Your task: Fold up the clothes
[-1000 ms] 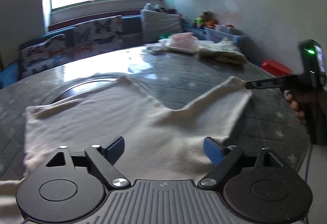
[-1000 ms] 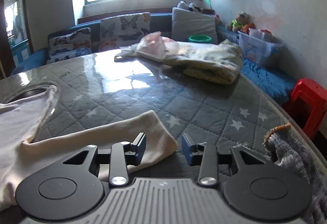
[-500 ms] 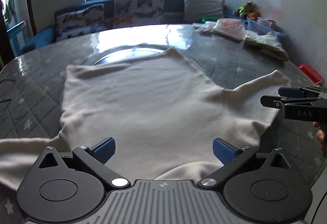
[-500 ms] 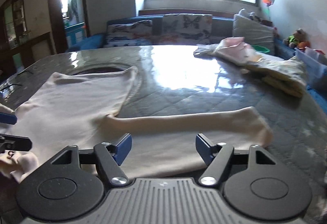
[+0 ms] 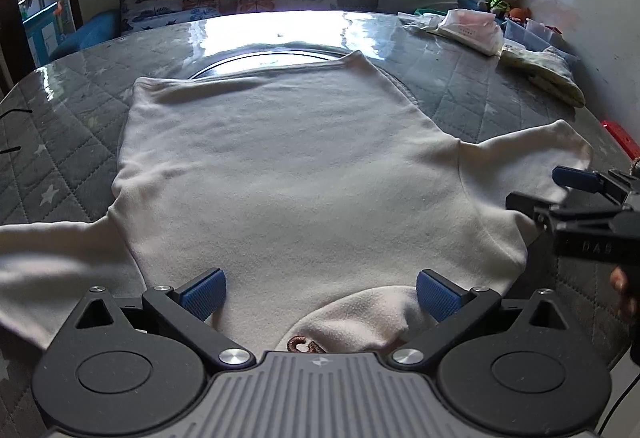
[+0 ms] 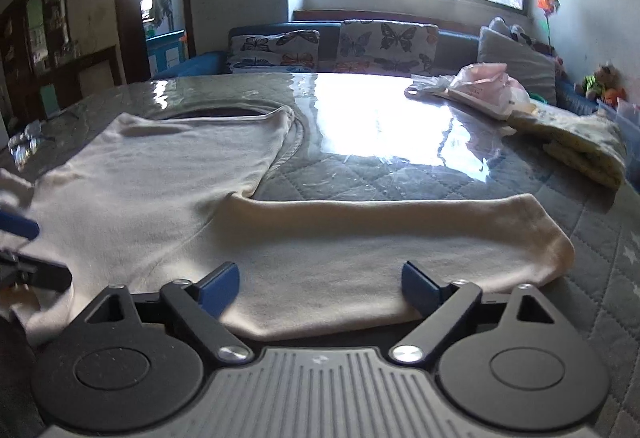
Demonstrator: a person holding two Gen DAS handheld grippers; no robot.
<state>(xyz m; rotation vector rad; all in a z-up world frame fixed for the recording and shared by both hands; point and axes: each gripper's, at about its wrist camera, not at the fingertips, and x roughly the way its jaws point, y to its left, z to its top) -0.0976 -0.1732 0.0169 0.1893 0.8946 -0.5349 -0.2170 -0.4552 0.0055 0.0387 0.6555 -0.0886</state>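
While the cream sweater lay spread flat on the quilted table, the left gripper hovered wide apart over its collar, and the right gripper hovered, equally spread, over one sleeve.

Both grippers look identical: left gripper and right gripper have black arms, blue ribbed pads, silver screws, a grey ridged housing. "DAS" is stamped on one.

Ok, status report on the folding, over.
Left gripper open over the collar. Right gripper open over the spread sleeve. Cream sweater flat, unfolded. Folded clothes pile far off, not blocking.
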